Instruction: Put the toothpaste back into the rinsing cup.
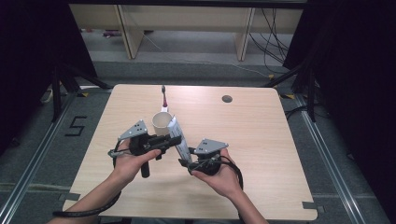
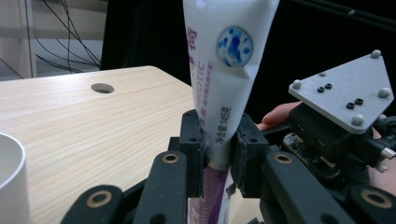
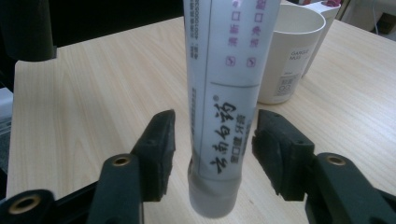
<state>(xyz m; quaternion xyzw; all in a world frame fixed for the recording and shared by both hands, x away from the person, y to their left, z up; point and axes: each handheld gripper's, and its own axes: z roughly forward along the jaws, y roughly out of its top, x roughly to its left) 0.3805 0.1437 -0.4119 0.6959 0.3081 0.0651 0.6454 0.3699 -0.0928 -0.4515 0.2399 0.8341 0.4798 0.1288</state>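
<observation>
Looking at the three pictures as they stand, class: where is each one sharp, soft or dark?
High view: even light on the table, surroundings nearly black, the toothpaste tube small and soft. Left gripper view: tube print sharp, the near jaws and the cup at the edge blurred, the background dark. Right gripper view: tube lettering crisp, the cap end and near jaws soft, the cup's label legible.

The table [image 1: 261, 140] is showing a pale wood-grain top, smooth and matt; the toothpaste tube [image 3: 224, 93] is looking like soft white plastic with a slight sheen; the cup [image 3: 289, 56] is appearing matt cream; the left gripper [image 2: 219, 154] is wearing matt black plastic; a grey plate [image 2: 348, 93] is looking grainy.
</observation>
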